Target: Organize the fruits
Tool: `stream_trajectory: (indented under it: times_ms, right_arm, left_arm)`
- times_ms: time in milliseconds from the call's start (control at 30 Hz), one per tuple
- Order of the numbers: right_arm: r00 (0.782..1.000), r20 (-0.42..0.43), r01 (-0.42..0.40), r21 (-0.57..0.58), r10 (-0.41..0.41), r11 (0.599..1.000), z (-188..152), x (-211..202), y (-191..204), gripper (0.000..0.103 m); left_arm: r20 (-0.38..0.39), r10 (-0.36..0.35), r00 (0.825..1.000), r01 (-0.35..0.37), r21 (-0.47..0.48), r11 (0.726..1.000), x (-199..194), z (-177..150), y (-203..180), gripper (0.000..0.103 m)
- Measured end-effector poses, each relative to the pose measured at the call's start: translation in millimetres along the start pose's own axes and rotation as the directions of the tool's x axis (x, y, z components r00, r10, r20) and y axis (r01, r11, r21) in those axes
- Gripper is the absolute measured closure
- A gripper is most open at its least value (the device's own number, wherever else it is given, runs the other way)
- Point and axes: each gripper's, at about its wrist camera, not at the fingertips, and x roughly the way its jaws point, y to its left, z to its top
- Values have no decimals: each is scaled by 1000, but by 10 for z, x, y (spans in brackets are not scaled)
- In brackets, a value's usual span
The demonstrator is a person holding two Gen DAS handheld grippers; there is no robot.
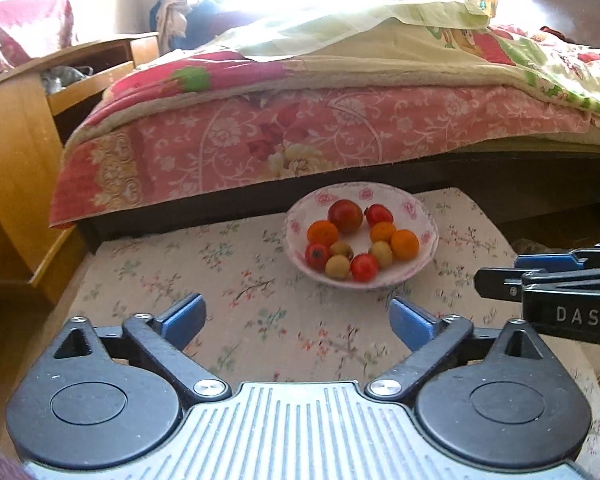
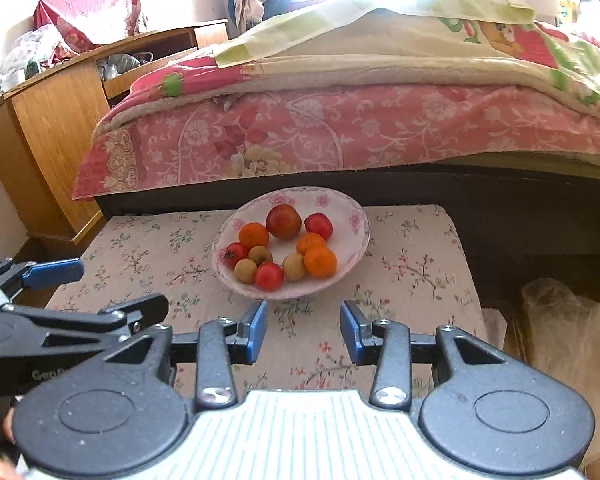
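A white floral bowl stands at the far side of a small table with a floral cloth. It holds several fruits: a large red apple, oranges, small red fruits and yellowish ones. My left gripper is open and empty, short of the bowl. My right gripper is open and empty, just before the bowl's near rim. Each gripper shows at the edge of the other's view.
A bed with a pink floral quilt runs behind the table. A wooden cabinet stands to the left. A pale plastic bag lies on the floor right of the table.
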Motion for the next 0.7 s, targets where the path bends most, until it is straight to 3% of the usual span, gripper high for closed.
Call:
stream_trajectory:
  times_ms: [300, 700]
  right_arm:
    - [1000, -24, 5, -20, -6, 1000, -274, -183, 134, 60]
    - [999, -51, 5, -34, -6, 999, -541, -320, 265, 60]
  left_arm:
    - [-18, 62, 998, -62, 4, 998, -203, -247, 35, 0]
    - [-67, 46, 997, -48, -33, 998, -321, -420, 83, 0]
